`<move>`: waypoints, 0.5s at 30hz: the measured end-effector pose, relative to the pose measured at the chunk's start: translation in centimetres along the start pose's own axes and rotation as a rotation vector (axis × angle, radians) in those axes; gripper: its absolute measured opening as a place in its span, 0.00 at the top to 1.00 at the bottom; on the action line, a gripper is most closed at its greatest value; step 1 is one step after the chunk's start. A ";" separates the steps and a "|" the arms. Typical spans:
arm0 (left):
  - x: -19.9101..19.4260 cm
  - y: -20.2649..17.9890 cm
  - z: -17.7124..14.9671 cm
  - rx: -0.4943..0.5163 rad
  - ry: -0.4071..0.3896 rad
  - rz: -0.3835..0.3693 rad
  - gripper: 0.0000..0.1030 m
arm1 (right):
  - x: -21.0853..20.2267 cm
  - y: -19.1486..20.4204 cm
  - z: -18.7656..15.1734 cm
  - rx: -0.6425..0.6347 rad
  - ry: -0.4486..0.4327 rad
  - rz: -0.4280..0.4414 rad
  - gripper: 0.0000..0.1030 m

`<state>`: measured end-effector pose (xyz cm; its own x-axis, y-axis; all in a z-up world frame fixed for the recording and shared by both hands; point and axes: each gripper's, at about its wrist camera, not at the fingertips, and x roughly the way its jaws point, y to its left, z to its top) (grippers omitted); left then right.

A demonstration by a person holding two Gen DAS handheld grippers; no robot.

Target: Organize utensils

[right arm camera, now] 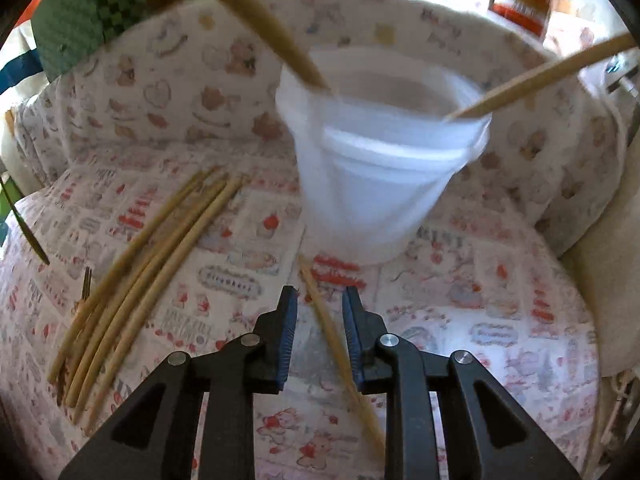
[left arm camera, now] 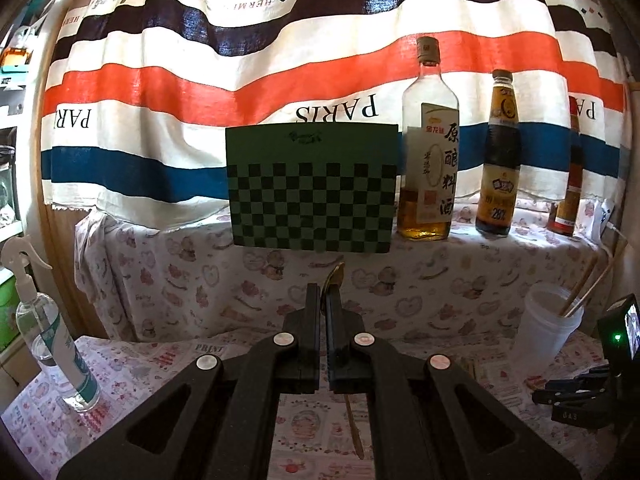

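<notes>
My left gripper [left arm camera: 323, 292] is shut on a gold spoon [left arm camera: 335, 274]. The spoon's bowl sticks up past the fingertips and its handle hangs down below the jaws. My right gripper [right arm camera: 320, 296] points down at the table with its jaws apart. A single bamboo chopstick [right arm camera: 334, 336] lies on the cloth between them, and the pads do not press on it. Just beyond stands a white plastic cup [right arm camera: 380, 168] with two chopsticks [right arm camera: 260, 20] leaning in it. Several more chopsticks [right arm camera: 140, 268] lie in a loose bundle to the left.
A fork [right arm camera: 85, 286] lies beside the bundle. On the cloth-covered ledge behind stand a green checkered board [left arm camera: 312, 188], a cooking wine bottle [left arm camera: 430, 152] and a dark sauce bottle [left arm camera: 500, 168]. A spray bottle [left arm camera: 52, 340] stands at the table's left edge.
</notes>
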<state>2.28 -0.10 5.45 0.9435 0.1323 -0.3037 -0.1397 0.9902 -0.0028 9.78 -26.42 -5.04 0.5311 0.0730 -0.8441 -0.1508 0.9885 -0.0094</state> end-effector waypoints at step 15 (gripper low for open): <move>-0.9 -0.8 0.4 0.014 -0.009 -0.036 0.99 | -4.8 0.0 -0.2 0.013 -0.137 0.072 0.94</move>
<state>1.69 -1.01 6.13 0.9505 0.0969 -0.2953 -0.1016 0.9948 -0.0004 7.03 -26.78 -1.06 0.6279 0.1605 -0.7616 -0.1825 0.9816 0.0564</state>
